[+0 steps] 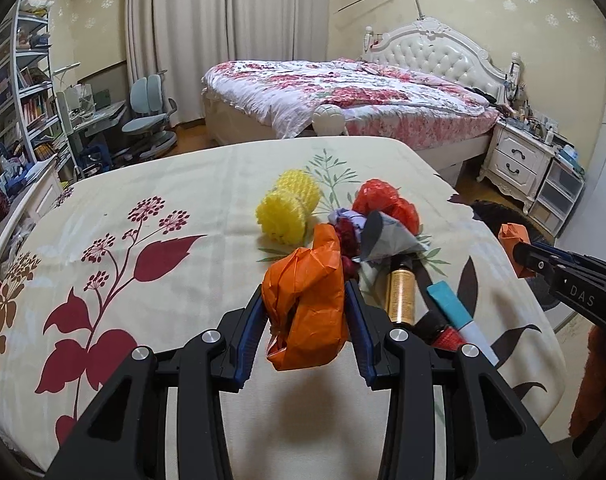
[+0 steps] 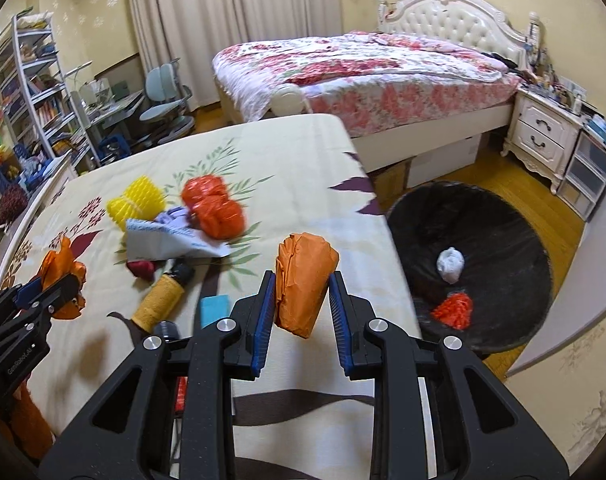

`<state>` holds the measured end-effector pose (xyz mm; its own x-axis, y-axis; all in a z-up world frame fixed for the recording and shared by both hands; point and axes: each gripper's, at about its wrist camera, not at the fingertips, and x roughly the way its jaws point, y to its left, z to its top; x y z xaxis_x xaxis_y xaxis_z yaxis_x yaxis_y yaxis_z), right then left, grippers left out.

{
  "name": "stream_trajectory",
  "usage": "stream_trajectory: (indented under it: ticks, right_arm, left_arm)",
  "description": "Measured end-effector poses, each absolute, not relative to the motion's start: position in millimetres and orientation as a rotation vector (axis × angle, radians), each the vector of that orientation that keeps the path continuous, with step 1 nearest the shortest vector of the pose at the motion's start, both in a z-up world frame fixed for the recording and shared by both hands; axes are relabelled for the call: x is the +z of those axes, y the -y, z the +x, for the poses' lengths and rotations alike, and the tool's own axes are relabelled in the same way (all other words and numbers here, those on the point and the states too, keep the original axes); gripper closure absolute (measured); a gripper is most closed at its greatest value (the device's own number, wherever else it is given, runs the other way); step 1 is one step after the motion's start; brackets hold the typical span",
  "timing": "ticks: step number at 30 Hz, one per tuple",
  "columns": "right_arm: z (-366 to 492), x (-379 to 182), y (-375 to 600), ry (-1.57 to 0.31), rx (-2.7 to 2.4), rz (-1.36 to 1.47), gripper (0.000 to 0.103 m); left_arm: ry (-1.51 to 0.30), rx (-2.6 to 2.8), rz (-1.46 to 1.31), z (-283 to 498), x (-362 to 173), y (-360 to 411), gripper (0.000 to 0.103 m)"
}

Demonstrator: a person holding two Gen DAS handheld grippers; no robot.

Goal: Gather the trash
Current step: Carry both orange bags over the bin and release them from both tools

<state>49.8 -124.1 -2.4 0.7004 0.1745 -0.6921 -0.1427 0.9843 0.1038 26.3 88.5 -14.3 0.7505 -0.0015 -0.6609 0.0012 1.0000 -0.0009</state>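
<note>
Left tongs [image 1: 307, 312]: black frame, blue pads [image 1: 250, 332], angled down, jaws partly closed and pressing both sides of an orange wad [image 1: 305, 300], held clear above the surface. Right tongs [image 2: 299, 304]: same build, also angled down, jaws narrower, pads gripping a smaller orange wad [image 2: 303, 284] by its sides, also lifted. Each tongs shows at the edge of the other's view, left one low at left, right one at far right.

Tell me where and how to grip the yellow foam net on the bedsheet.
Grip the yellow foam net at its pinched waist, where a band cinches it between two flared ends. Come from above on its open left side; the red bag and grey wrapper crowd its right.
</note>
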Motion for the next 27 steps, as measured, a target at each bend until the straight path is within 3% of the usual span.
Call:
stream_trajectory:
  ticks: [27]
  right_arm:
    - [86, -11, 256, -0.698, -0.091, 0.094, 0.076]
  left_arm:
    - [-0.665, -0.278, 0.093, 115, -5, 96, 0.062]
